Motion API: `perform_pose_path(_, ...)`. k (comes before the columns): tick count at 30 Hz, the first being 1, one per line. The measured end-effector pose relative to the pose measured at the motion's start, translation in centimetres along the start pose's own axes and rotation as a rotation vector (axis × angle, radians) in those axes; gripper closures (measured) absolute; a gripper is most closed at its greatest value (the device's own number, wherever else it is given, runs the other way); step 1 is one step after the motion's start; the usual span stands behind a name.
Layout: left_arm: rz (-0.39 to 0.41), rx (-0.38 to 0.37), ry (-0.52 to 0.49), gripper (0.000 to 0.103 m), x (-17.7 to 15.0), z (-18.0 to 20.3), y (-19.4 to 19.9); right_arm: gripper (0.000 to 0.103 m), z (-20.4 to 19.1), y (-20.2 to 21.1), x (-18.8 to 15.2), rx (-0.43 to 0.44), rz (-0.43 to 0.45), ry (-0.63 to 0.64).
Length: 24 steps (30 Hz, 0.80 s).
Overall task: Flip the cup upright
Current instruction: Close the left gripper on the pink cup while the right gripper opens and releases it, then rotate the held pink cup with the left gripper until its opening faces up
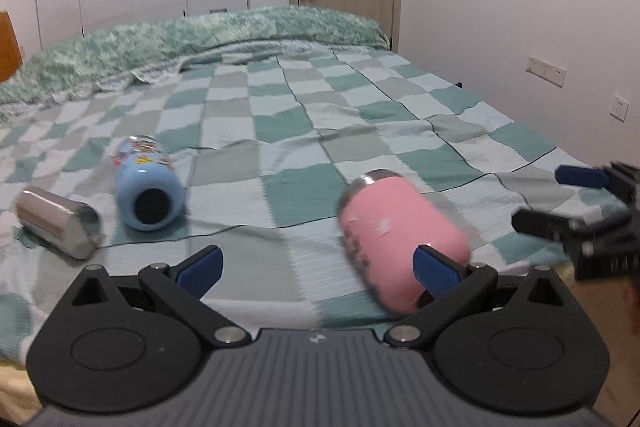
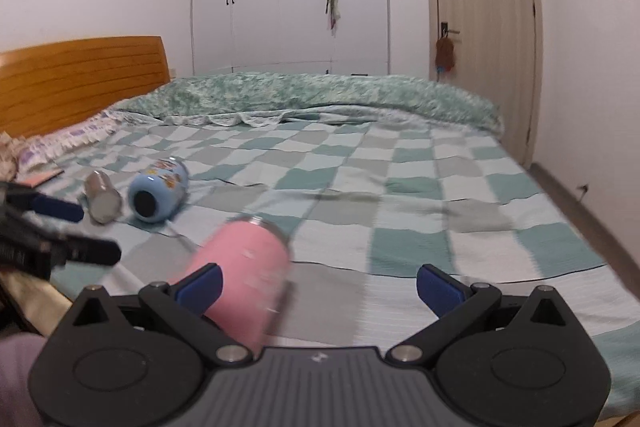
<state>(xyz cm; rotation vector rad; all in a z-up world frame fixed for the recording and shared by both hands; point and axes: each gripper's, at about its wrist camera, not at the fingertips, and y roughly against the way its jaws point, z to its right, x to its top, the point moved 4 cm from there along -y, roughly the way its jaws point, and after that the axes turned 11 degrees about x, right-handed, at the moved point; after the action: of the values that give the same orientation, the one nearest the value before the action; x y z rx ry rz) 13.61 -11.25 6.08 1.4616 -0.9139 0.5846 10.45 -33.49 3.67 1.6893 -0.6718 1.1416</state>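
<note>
A pink cup (image 1: 394,239) lies on its side on the checked bedspread, its steel rim pointing away. It is blurred. My left gripper (image 1: 318,269) is open, and the cup lies just past its right fingertip (image 1: 434,269). In the right wrist view the pink cup (image 2: 248,271) lies just past the left fingertip (image 2: 200,285) of my open right gripper (image 2: 318,287). Neither gripper holds it. A light blue cup (image 1: 146,183) and a steel cup (image 1: 58,223) lie on their sides to the left; both show in the right wrist view, blue (image 2: 158,191) and steel (image 2: 102,197).
The bed's near edge runs just under both grippers. A rumpled green quilt (image 1: 200,43) lies across the far side. A wooden headboard (image 2: 80,79) and pillows stand at the left. Wardrobe and door are behind. The other gripper shows at the right edge (image 1: 580,219) and left edge (image 2: 52,231).
</note>
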Motion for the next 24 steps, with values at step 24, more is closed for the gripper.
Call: perform_pose_path(24,-0.424,0.077,0.099,0.000,3.8,8.2,-12.0,0.000,8.2,-3.6,-3.4,0.031,0.024,0.003)
